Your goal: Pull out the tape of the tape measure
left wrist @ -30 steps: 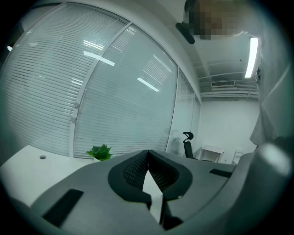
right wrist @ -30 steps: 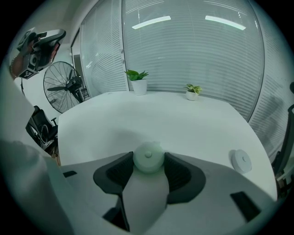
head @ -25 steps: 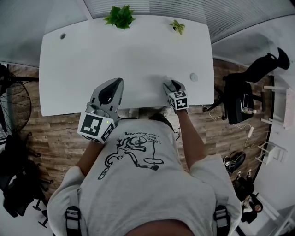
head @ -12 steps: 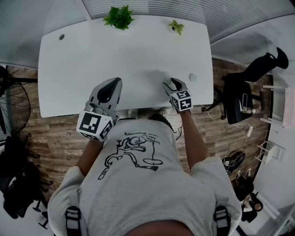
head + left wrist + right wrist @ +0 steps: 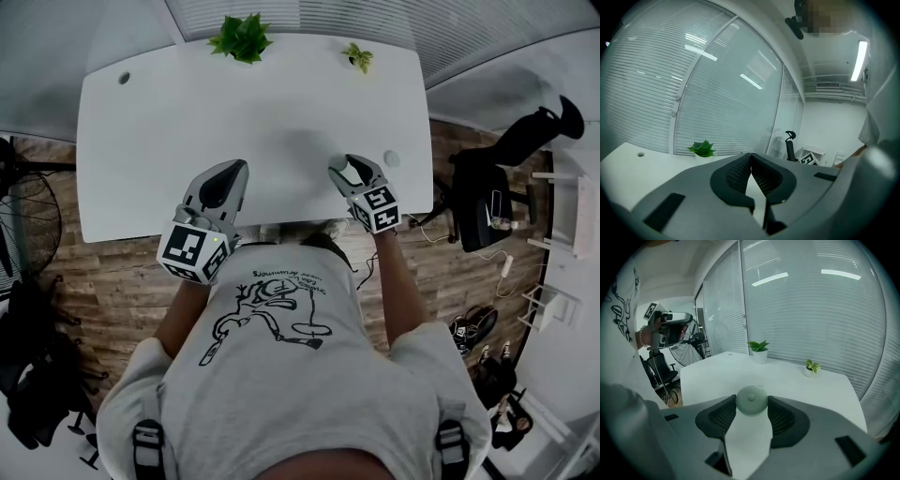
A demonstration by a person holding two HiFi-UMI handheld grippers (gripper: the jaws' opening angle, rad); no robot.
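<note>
My right tool (image 5: 352,168) is clamped on the round white tape measure (image 5: 751,400), a pad on each side, at the surface's (image 5: 187,122) near edge, toward its right corner. My left tool (image 5: 751,158) is empty, jaws pressed together, also at the near edge.
</note>
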